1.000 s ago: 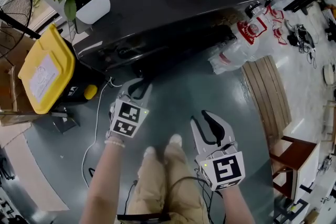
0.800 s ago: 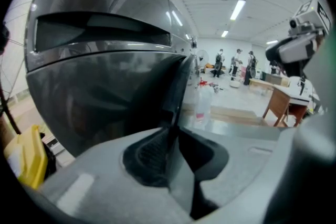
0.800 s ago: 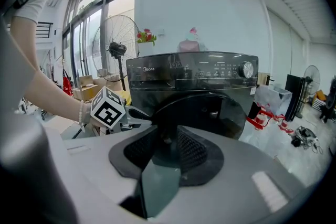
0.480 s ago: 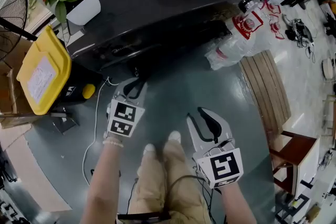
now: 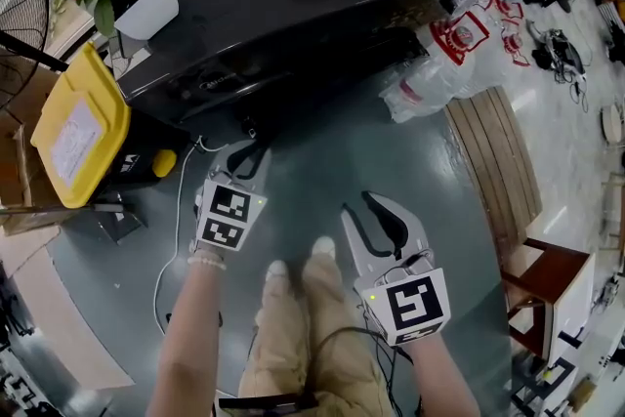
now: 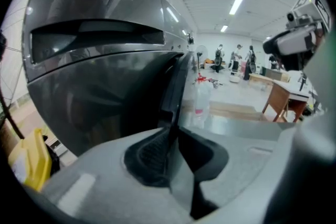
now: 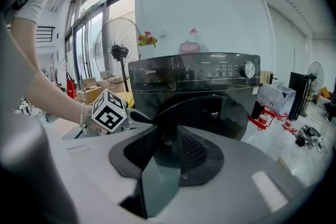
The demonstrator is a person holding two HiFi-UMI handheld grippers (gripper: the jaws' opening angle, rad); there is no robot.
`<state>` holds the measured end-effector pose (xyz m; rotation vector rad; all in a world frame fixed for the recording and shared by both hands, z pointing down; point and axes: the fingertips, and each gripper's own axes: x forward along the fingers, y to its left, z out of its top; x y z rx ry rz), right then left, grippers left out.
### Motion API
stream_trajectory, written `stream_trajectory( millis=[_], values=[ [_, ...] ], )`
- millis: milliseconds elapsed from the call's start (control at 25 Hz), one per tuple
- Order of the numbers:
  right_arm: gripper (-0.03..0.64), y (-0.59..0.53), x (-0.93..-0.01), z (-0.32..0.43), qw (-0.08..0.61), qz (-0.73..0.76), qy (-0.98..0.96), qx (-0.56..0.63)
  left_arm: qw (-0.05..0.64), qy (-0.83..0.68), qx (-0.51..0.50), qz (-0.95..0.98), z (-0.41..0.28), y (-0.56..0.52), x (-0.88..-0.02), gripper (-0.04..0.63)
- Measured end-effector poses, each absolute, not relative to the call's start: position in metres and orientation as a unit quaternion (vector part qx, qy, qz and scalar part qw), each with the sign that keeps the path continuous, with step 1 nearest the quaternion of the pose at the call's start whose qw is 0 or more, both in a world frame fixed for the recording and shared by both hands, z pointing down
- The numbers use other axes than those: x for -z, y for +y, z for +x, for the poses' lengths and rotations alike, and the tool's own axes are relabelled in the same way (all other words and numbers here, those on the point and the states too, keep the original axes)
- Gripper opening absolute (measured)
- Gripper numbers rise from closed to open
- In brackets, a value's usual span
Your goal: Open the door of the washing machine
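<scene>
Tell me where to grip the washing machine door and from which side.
Take the door by its left rim, the dark edge standing proud of the washing machine front. Come from the left, straddling that edge. The left tool is there, jaws closing with the edge between them.

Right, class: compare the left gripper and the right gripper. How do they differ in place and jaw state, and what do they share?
The left gripper is up at the door, with the door's edge between its jaws; the right gripper hangs back with nothing between its jaws. The left gripper's jaws are narrow and closing; the right gripper's stand wider apart. Both point at the washer.
</scene>
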<state>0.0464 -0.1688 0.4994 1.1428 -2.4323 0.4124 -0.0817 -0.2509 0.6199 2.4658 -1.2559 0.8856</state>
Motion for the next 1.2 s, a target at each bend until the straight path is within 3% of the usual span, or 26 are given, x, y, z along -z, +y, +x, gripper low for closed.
stream_trajectory(
  millis=[400, 600, 1200],
  values=[
    [0.104, -0.169, -0.497, 0.063, 0.213, 0.446, -0.855, -0.158, 0.12, -0.399, -0.321, 0.851, -0.065, -0.231, -0.621, 0.043],
    [0.149, -0.167, -0.502, 0.062, 0.21, 0.451, -0.849, -0.179, 0.121, -0.374, -0.324, 0.861, -0.054, -0.216, -0.622, 0.041],
    [0.181, -0.177, -0.514, 0.043, 0.195, 0.458, -0.841, -0.213, 0.127, -0.303, -0.332, 0.884, -0.022, -0.181, -0.626, 0.043]
  ],
)
